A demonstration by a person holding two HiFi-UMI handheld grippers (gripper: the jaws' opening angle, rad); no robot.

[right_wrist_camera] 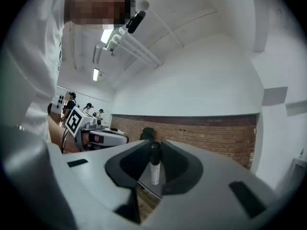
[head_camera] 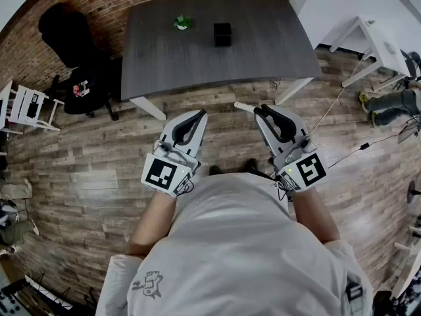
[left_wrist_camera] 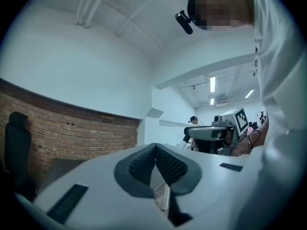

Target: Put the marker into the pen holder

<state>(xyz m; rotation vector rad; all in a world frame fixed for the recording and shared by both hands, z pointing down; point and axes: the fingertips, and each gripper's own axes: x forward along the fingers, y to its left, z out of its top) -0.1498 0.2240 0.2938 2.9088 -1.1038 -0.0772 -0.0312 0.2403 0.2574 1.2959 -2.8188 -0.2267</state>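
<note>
The marker (right_wrist_camera: 154,166), white with a black cap, stands upright between the jaws of my right gripper (right_wrist_camera: 154,150), which is shut on it. In the head view its white end (head_camera: 242,106) pokes out left of the right gripper (head_camera: 261,110). The pen holder (head_camera: 222,34) is a small black box on the dark grey table (head_camera: 263,51), far ahead of both grippers. My left gripper (head_camera: 200,114) is held at chest height beside the right one. Its jaws (left_wrist_camera: 156,146) meet at the tips with nothing between them. Both grippers hang over the wooden floor, short of the table.
A small green object (head_camera: 182,23) sits on the table left of the pen holder. A black office chair (head_camera: 72,51) and a white chair (head_camera: 26,107) stand at the left. A white table (head_camera: 375,41) and a person's legs (head_camera: 395,104) are at the right.
</note>
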